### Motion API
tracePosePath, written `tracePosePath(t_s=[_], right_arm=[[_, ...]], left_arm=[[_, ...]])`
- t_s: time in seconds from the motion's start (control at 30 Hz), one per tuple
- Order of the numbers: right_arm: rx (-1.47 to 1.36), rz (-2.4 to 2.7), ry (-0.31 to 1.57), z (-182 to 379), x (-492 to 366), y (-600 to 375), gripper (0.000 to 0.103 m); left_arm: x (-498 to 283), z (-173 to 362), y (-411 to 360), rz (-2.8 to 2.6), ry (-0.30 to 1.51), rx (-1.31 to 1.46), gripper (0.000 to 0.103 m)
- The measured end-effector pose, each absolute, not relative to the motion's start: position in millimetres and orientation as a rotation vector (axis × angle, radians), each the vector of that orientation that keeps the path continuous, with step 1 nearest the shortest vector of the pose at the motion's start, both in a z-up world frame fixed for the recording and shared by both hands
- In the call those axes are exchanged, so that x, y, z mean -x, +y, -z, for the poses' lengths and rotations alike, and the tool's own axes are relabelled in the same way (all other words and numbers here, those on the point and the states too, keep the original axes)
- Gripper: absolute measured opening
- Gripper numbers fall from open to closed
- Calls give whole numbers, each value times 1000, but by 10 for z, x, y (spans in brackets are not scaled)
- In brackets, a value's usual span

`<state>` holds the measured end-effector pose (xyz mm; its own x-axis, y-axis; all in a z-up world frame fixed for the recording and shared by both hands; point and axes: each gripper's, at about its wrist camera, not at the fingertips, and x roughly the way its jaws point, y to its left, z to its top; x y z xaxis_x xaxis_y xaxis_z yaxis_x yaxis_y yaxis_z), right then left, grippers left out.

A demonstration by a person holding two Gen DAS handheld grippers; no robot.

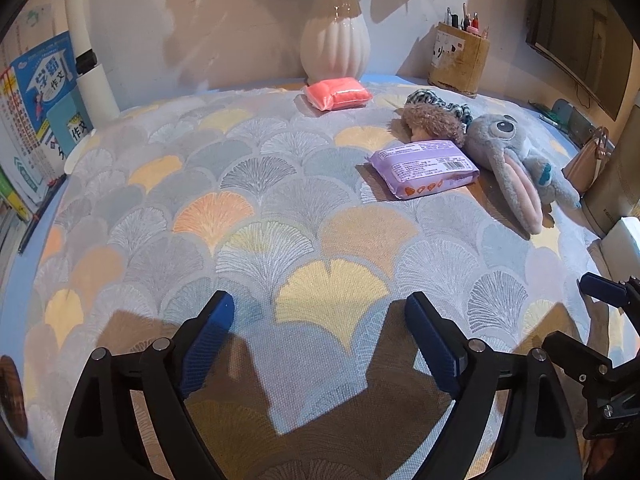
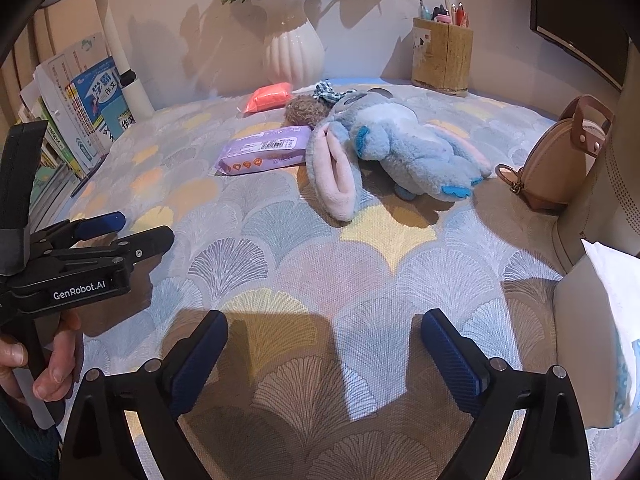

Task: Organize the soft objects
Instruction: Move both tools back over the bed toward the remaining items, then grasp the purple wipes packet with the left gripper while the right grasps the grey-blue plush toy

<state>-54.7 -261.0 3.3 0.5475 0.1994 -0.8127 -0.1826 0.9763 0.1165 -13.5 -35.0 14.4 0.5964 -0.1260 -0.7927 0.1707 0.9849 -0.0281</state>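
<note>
Several soft things lie at the far side of the fan-patterned tablecloth [image 1: 248, 216]: a grey-blue plush rabbit [image 1: 516, 152] [image 2: 400, 140], a purple tissue pack [image 1: 424, 168] [image 2: 264, 150], a coral soft pack [image 1: 338, 94] [image 2: 268, 96], a brown fuzzy ball [image 1: 434, 122] [image 2: 306, 110] and a checked scrunchie [image 1: 424, 98] [image 2: 326, 92]. My left gripper [image 1: 320, 304] [image 2: 140, 226] hovers open over bare cloth near the front, well short of them. Beside it my right gripper [image 2: 325, 320] [image 1: 576, 312] is also open and holds nothing.
A white ribbed vase [image 1: 336, 52] and a cardboard pen holder [image 1: 460, 60] stand at the back wall. Books [image 1: 40, 96] lean at the left beside a white lamp post [image 1: 90, 60]. A tan round bag [image 2: 560, 160] and a white soft item [image 2: 612, 320] sit at the right.
</note>
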Motion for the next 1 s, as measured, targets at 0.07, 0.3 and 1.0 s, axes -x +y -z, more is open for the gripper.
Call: tracePosePath(t_s=[0.07,0.3,1.0], right_arm=[[-21,-227,964,-34,549,-2614,97],[-104,-300,915,-130,634,-2754,97],[-44,-186,1052,-565,-404,-3022,97]], left_arm=[[137,-144,-360,164,916,-59,87],[421,-643,-229,137,806,-75,86],[-736,-420,-1057,649,806,-392,95]])
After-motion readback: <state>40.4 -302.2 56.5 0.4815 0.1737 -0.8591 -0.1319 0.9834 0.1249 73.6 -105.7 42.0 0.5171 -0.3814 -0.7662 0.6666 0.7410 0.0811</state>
